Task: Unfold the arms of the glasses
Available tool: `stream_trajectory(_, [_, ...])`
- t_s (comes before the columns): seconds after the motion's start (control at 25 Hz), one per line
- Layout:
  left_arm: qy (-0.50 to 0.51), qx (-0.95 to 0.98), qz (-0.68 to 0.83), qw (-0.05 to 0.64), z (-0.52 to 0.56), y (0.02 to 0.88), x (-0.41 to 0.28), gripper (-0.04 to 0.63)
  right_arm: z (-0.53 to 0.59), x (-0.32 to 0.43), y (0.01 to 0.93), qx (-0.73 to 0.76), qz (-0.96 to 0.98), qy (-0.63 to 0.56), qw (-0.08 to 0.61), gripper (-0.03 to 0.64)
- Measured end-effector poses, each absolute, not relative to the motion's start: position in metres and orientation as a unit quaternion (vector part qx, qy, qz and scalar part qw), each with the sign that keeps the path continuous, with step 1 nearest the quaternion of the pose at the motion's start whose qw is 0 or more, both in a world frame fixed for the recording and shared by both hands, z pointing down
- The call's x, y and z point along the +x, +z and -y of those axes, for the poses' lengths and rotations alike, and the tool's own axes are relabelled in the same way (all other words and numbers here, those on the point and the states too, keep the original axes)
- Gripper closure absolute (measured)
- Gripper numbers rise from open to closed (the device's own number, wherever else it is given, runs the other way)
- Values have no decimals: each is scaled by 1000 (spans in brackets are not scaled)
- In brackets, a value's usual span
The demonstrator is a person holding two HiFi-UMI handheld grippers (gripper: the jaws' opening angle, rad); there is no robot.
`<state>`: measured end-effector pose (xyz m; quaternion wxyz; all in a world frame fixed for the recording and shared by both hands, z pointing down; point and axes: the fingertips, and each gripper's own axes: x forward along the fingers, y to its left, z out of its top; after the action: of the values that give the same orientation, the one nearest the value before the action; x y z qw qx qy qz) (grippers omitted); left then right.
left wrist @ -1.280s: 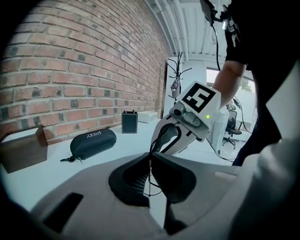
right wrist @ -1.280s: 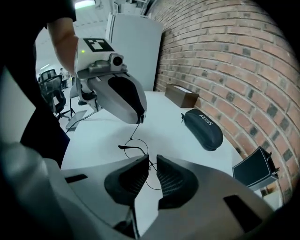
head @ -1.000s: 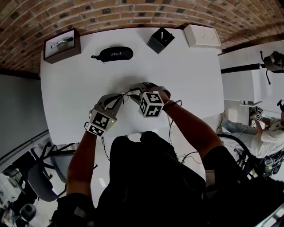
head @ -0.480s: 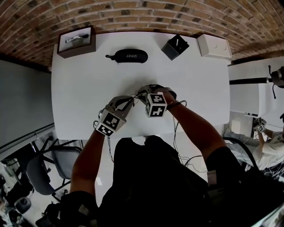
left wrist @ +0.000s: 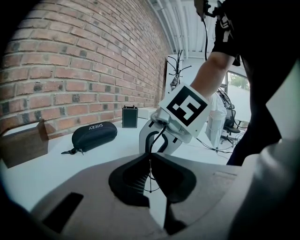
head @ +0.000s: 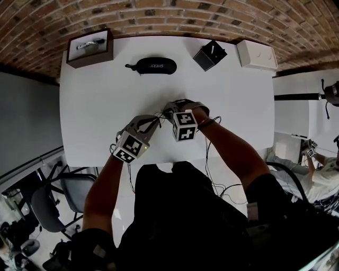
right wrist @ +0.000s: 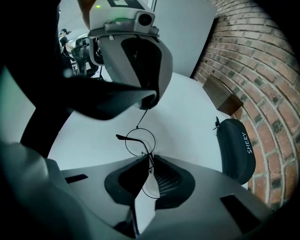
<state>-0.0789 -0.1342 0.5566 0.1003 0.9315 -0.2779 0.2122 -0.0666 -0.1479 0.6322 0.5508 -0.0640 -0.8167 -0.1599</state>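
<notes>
Plainly, the case (head: 153, 65) reads "SHERY". Just closing, the right gripper's (right wrist: 149, 159) jaws pinch the glasses (right wrist: 140, 140); the left gripper's (left wrist: 151, 157) jaws clamp one arm.

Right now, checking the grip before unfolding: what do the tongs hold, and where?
Right tongs, just closing, pinch the glasses at the bridge; left tongs pinch one arm.

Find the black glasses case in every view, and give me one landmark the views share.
Head view: black glasses case, top, left of centre, on the table.
Left gripper view: left of centre.
Right gripper view: right edge.
Shared landmark: the brick wall beside it.
</notes>
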Motion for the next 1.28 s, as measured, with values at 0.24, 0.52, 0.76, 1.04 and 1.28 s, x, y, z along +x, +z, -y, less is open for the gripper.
stream_trajectory(0.24, [214, 929, 286, 96, 136, 557, -87, 575, 152, -64, 630, -38, 829, -155, 537, 596])
stream_trajectory(0.52, [222, 926, 292, 90, 137, 557, -93, 575, 153, -58, 621, 2, 852, -135, 506, 609])
stream_trajectory(0.76, [232, 925, 288, 87, 134, 568, -92, 575, 158, -58, 614, 31, 866, -120, 485, 609])
stream_trajectory(1.04, [235, 925, 288, 80, 137, 558, -91, 575, 158, -48, 600, 51, 888, -89, 448, 609])
stream_trajectory(1.28, [236, 926, 286, 78, 140, 557, -89, 575, 159, -48, 602, 57, 880, -102, 460, 607])
